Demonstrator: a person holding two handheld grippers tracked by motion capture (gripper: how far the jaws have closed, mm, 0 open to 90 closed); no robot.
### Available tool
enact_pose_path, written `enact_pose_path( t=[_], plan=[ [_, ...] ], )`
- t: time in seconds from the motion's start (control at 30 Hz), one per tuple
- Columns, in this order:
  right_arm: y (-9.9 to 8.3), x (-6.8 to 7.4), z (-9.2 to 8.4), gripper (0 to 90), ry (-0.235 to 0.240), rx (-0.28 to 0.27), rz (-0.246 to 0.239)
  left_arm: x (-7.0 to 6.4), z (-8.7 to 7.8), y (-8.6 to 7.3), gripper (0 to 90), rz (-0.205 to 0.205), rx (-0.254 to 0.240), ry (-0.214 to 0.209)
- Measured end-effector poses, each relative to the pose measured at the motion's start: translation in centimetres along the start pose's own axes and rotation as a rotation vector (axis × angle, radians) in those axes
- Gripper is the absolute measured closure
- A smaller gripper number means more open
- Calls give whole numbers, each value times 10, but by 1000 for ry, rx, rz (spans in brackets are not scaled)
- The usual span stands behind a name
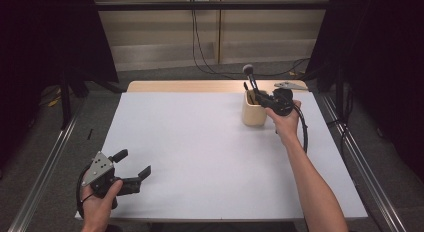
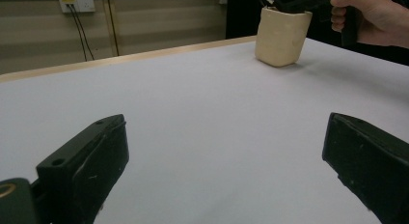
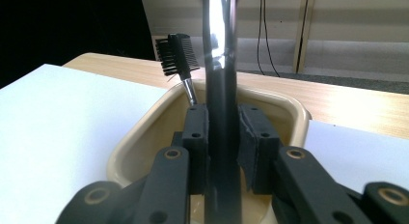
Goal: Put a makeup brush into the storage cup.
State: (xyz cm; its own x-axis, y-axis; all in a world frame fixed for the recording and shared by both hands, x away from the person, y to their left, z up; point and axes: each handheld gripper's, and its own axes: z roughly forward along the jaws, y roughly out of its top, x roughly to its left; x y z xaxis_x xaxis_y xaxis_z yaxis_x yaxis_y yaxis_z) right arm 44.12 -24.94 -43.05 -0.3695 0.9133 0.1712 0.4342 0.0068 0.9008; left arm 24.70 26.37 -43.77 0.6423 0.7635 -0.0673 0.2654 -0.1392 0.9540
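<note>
The brush (image 3: 221, 89) stands almost straight up in the cup (image 1: 253, 115), with its long black and silver handle pointing at the ceiling and its soft round tip (image 1: 247, 68) on top. The right gripper (image 3: 223, 137) holds the handle tight between its two black jaws, just above the cup's rim. So the brush is right in the grip, and its bottom end is down inside the cup. I think the next move goes along the handle: straight up to lift it out, or straight down to let it drop in.

The cup sits at the far right of the white table (image 1: 200, 152). A little comb brush (image 3: 177, 54) is in the cup too, leaning at the back edge.

The left gripper (image 1: 131, 166) is far away, at the near left corner. Its jaws are spread wide with nothing between them. The right hand (image 1: 286, 124) is much closer to the cup.
</note>
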Motion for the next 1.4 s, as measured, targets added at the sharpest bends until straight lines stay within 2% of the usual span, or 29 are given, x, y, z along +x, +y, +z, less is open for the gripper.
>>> enact_pose_path(
  t=[0.3,0.4,0.5,0.6,0.67,0.83,0.97,1.07,1.17,1.27,1.33,1.4],
  plan=[
    [1,-1,-1,740,8,-3,-5,0,0,0,25,0,0,0],
    [1,-1,0,745,10,6,-1,0,0,0,25,0,-1,2],
    [1,0,1,743,0,18,-17,0,0,0,25,-1,-2,2],
    [2,1,1,706,-2,24,-8,0,0,0,25,-2,-3,2],
    [2,4,2,676,-8,29,-27,0,0,0,25,-2,-2,2],
    [4,2,2,749,-1,43,-21,0,0,0,25,2,-3,2],
    [6,0,1,748,-1,73,-33,0,0,0,25,2,-3,1],
    [6,2,1,730,-5,73,-31,0,0,0,25,2,-3,1],
    [6,2,0,689,15,69,-24,0,0,0,25,1,-3,2],
    [6,1,0,743,-1,81,-24,0,0,0,25,3,-2,1],
    [6,0,-1,722,16,73,-13,0,0,0,25,4,-4,1],
    [6,2,-3,634,24,55,-18,0,0,0,25,-1,-3,0]
  ],
)
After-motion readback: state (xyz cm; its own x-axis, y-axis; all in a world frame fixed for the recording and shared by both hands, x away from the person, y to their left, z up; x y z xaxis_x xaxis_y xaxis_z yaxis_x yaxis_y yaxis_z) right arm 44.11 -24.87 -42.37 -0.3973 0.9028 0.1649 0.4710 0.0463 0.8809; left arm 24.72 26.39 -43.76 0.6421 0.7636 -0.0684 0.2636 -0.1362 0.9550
